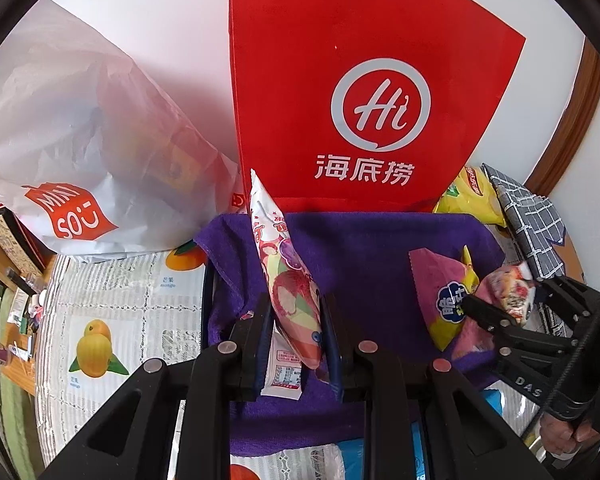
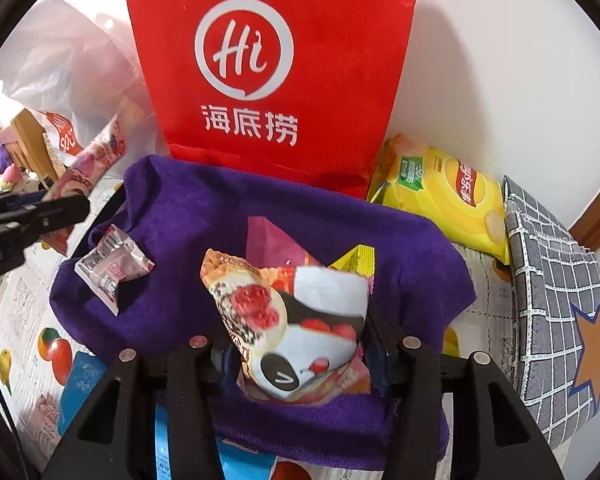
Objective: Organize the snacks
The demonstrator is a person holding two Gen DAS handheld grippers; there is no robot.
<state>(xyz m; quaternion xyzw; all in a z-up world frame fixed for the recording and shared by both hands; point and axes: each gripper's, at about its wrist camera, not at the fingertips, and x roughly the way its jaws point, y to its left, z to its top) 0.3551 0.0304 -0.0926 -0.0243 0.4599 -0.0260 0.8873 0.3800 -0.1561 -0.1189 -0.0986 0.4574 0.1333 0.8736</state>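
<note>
My left gripper (image 1: 296, 320) is shut on a long white and pink lychee snack packet (image 1: 288, 280), held upright over the left side of a box lined with purple cloth (image 1: 360, 248). My right gripper (image 2: 300, 344) is shut on a cake snack packet with a panda picture (image 2: 292, 320), over the same purple cloth (image 2: 204, 216). Under it lie a pink and yellow packet (image 2: 268, 240) and, to the left, a small silver packet (image 2: 112, 268). The right gripper shows in the left wrist view (image 1: 504, 300), the left gripper in the right wrist view (image 2: 60, 208).
A red paper bag with a white "Hi" logo (image 1: 360, 100) stands behind the box. A white Miniso plastic bag (image 1: 80, 140) lies at the left. A yellow chips bag (image 2: 440, 192) and a grey checked pouch (image 2: 552, 292) lie at the right. A fruit-print tablecloth (image 1: 120, 320) covers the table.
</note>
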